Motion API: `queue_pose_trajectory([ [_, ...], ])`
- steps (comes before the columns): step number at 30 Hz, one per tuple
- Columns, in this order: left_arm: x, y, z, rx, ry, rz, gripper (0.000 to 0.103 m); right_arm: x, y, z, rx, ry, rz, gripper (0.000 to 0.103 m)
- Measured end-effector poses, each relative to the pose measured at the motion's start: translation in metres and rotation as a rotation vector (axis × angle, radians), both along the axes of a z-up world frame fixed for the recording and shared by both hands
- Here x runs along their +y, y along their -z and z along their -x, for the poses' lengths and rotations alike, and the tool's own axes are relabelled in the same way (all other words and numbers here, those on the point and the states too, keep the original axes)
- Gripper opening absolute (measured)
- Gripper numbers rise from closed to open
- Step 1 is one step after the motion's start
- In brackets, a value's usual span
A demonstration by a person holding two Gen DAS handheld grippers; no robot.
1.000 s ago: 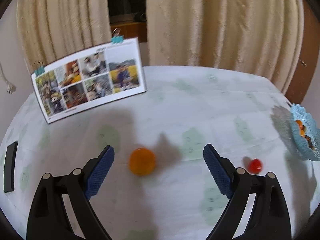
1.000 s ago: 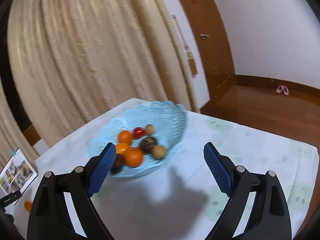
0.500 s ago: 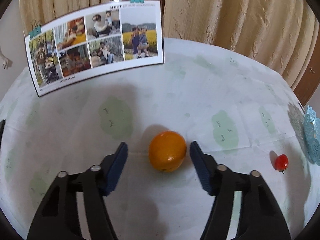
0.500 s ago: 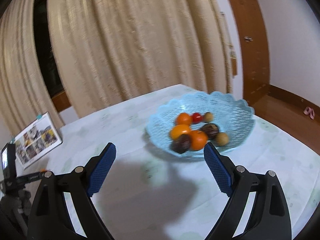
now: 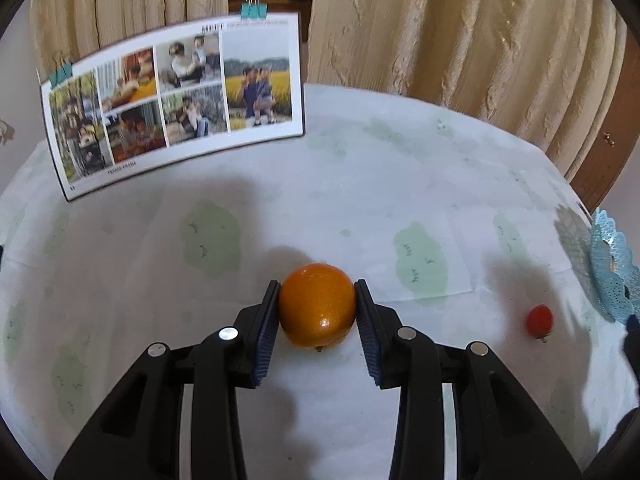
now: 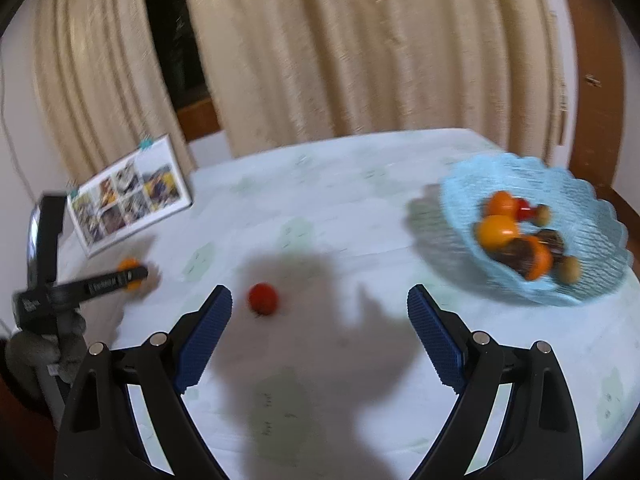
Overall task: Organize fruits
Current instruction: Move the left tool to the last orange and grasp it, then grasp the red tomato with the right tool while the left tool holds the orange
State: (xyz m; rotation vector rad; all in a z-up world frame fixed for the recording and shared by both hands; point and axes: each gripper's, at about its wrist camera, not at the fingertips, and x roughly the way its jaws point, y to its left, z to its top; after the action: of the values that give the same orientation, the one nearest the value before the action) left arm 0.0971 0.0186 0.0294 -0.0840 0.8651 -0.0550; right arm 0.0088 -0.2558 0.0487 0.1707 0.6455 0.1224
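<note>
My left gripper (image 5: 317, 305) is shut on an orange (image 5: 317, 306) that rests on the white tablecloth; both blue pads touch its sides. A small red tomato (image 5: 539, 320) lies on the cloth to the right, also in the right wrist view (image 6: 262, 298). My right gripper (image 6: 320, 300) is open and empty above the cloth, the tomato just right of its left finger and farther off. A light blue lace basket (image 6: 592, 236) at the right holds several fruits. The left gripper and orange (image 6: 130, 272) show at the far left.
A photo calendar (image 5: 176, 104) with clips stands at the back left of the round table. Beige curtains (image 5: 460, 32) hang behind. The basket's rim (image 5: 612, 264) shows at the left view's right edge. A wooden door frame (image 6: 592, 80) is at the right.
My left gripper came down around the orange and closed on it. My right gripper swung left, away from the basket, so the tomato came into view in front of it.
</note>
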Motion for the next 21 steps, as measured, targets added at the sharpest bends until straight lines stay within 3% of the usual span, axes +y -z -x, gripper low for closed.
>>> queue_pose_trajectory([
  [5,-0.002,-0.017,0.011,-0.041,-0.010,-0.013,0.037,0.027,0.013,-0.024,0.072,-0.087,0.019,0.089],
  [10,-0.004,-0.029,0.019,-0.068,-0.013,-0.011,0.037,0.041,0.028,-0.050,0.156,-0.124,0.014,0.068],
  [16,-0.008,-0.029,0.021,-0.062,-0.003,-0.007,0.037,0.045,0.040,-0.069,0.216,-0.136,-0.016,0.051],
  [21,-0.009,-0.028,0.022,-0.062,0.002,-0.005,0.037,0.054,0.045,-0.074,0.232,-0.144,0.027,0.038],
])
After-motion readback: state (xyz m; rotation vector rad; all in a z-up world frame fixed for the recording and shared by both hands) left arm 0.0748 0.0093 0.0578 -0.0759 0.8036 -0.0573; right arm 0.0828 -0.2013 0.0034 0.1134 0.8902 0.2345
